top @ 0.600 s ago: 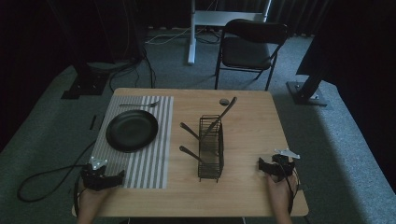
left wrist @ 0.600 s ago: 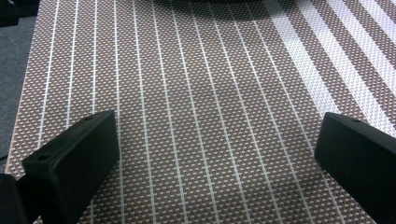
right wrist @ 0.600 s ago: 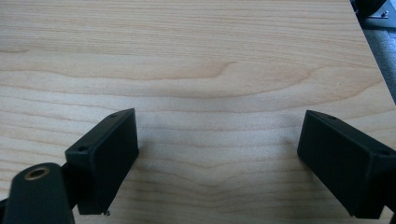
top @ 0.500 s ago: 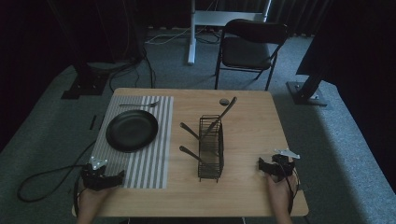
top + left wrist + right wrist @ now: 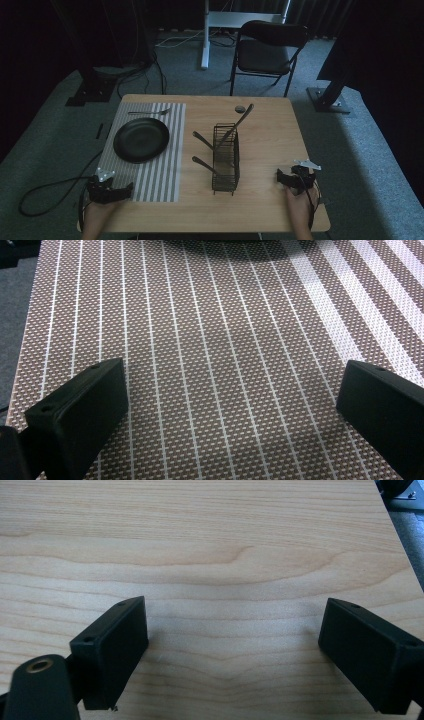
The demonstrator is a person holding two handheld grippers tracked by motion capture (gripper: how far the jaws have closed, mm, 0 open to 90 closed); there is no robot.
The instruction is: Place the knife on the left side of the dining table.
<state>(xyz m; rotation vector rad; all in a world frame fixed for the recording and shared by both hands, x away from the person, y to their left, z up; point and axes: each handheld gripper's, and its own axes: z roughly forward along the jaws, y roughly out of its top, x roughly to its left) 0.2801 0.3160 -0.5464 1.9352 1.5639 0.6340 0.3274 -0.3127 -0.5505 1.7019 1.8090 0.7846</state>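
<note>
My left gripper (image 5: 111, 189) rests at the near left of the table over the striped placemat (image 5: 150, 155); in the left gripper view (image 5: 235, 405) its jaws stand wide apart with just woven mat between them. My right gripper (image 5: 294, 177) sits on the bare wood at the near right, and the right gripper view (image 5: 235, 645) shows its jaws open on nothing. A black plate (image 5: 141, 139) lies on the mat, with a fork (image 5: 150, 112) beyond it. A black wire basket (image 5: 225, 159) in the middle holds several utensils.
A small dark round object (image 5: 240, 108) lies near the table's far edge. Behind the wooden table (image 5: 270, 125) stands a black folding chair (image 5: 267, 47). A cable (image 5: 45, 200) trails off the left side onto the floor.
</note>
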